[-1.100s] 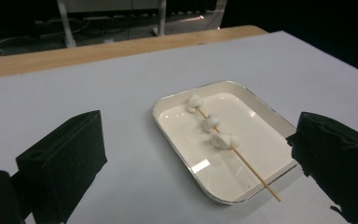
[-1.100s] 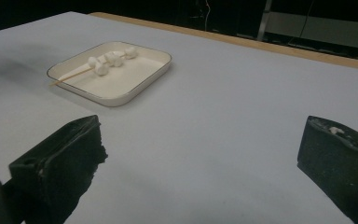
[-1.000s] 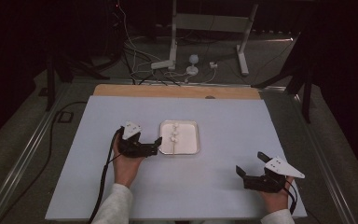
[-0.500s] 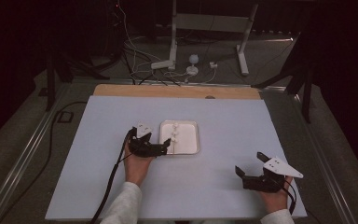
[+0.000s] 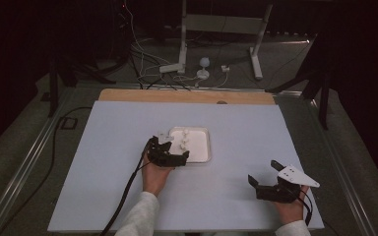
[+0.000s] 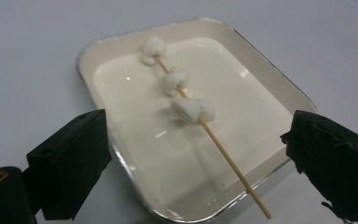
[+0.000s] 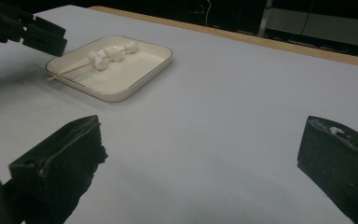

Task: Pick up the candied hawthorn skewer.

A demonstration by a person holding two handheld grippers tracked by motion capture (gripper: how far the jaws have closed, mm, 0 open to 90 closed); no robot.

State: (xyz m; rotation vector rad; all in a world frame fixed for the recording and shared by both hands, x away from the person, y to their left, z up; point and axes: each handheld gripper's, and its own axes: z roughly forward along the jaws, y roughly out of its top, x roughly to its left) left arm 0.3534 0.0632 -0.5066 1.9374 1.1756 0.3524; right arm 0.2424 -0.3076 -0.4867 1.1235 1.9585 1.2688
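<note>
A white tray with a metal rim [image 5: 200,147] sits mid-table. In it lies a wooden skewer [image 6: 223,154] threaded with three white marshmallows [image 6: 193,109]; its bare end sticks out over the tray's near rim. My left gripper [image 5: 174,147] hovers at the tray's near-left corner, open, its jaws either side of the skewer [image 5: 182,141] without touching it. From its own camera, the left gripper [image 6: 200,130] spans the tray [image 6: 121,154]. My right gripper [image 5: 263,173] rests open and empty near the front right of the table, well away from the tray [image 7: 116,95].
The table is covered by a pale sheet [image 5: 118,132], with a wooden strip [image 5: 187,97] along the far edge. Beyond it are cables and a stand's legs [image 5: 197,64] on the floor. A black cable [image 5: 128,191] trails from the left gripper toward the front edge.
My left gripper has moved right from beside the tray to over its near-left corner, jaws now around the skewer's line. The right gripper has barely shifted.
</note>
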